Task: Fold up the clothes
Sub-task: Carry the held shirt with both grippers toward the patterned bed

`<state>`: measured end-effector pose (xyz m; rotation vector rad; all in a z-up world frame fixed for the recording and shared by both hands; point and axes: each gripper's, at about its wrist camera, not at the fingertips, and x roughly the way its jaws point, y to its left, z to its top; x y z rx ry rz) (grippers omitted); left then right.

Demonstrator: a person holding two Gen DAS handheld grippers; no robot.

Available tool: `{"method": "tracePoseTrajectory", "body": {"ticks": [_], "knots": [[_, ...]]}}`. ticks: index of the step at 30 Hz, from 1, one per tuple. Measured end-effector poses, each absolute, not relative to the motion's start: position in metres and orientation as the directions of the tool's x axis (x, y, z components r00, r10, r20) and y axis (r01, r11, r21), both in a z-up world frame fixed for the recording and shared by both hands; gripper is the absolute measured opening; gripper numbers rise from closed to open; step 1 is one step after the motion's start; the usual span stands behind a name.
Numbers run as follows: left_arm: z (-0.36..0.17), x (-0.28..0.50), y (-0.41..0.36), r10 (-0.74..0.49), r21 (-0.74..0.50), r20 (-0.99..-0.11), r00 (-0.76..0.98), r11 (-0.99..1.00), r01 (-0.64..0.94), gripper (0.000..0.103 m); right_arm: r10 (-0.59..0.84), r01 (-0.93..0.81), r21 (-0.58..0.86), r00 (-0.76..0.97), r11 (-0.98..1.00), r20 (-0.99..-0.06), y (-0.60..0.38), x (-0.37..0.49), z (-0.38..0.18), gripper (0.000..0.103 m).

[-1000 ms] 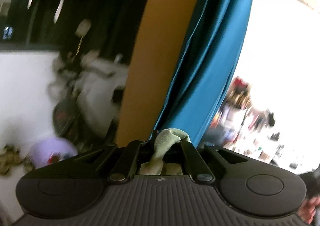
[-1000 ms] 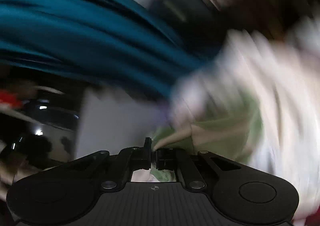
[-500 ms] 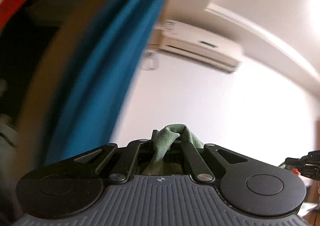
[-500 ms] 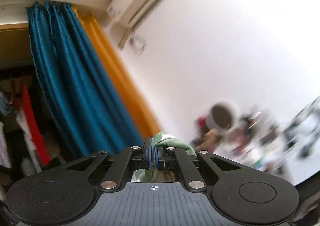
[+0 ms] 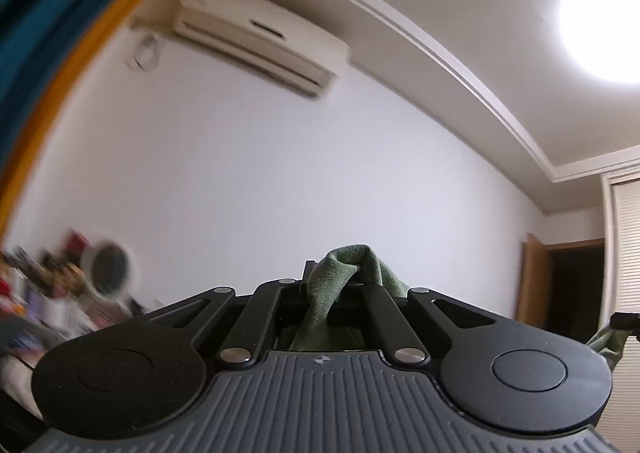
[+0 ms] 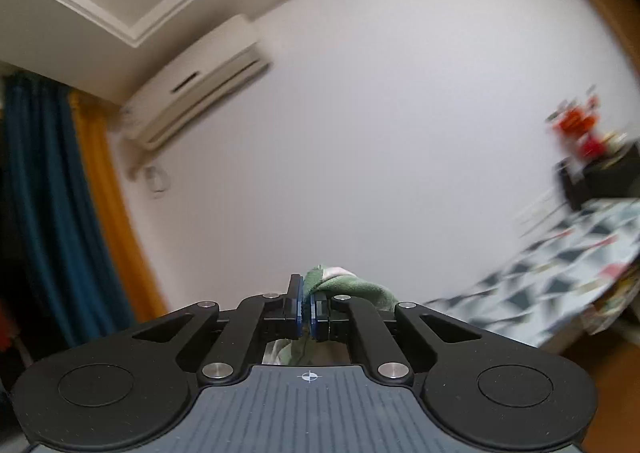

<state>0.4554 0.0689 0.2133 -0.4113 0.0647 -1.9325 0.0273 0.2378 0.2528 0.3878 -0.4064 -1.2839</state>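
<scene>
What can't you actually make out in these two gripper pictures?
- Green garment: left wrist view shows only a bunched bit in the left gripper; the gripper body hides the rest.
- Same garment in the right gripper: type unreadable.
- Folding surface: out of frame, both cameras point up.
- Shelf clutter: motion-blurred.
- Patterned cloth: blurred, cut by edge.

Both claws raised and clamped on cloth

The left claw (image 5: 340,285) is tilted upward, its jaws closed on a fold of the green garment (image 5: 344,269), which is bunched over the fingertips. The right claw (image 6: 307,307) is likewise angled upward, its blue pads (image 6: 297,305) pressed nearly together with the green garment (image 6: 348,287) pinched between them.
</scene>
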Motion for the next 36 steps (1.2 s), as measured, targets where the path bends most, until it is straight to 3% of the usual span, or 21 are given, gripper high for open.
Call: {"method": "tracePoseTrajectory", "body": {"ticks": [11, 16, 25, 28, 36], "knots": [[0.168, 0.322, -0.008, -0.863, -0.293, 0.125, -0.489, -0.503, 0.813, 0.003, -1.000, 0.852, 0.524, -0.009, -0.010, -0.003, 0.268, -0.124, 0.243, 0.003], [0.173, 0.291, -0.068, -0.868, -0.306, 0.148, -0.473, -0.495, 0.813, 0.003, -0.997, 0.803, 0.593, -0.079, -0.056, 0.013, 0.236, -0.183, 0.239, 0.003], [0.187, 0.232, -0.183, -0.851, -0.208, 0.232, -0.471, -0.516, 0.831, 0.003, -0.986, 0.849, 0.528, -0.108, -0.027, 0.124, 0.098, -0.245, 0.246, 0.003], [0.193, 0.223, -0.214, -0.847, -0.178, 0.284, -0.449, -0.507, 0.844, 0.003, -0.983, 0.853, 0.521, -0.079, 0.019, 0.166, 0.053, -0.264, 0.248, 0.003], [0.217, 0.196, -0.241, -0.839, -0.139, 0.320, -0.441, -0.502, 0.854, 0.003, -0.973, 0.859, 0.495, 0.012, 0.127, 0.229, -0.022, -0.305, 0.262, 0.003]]}}
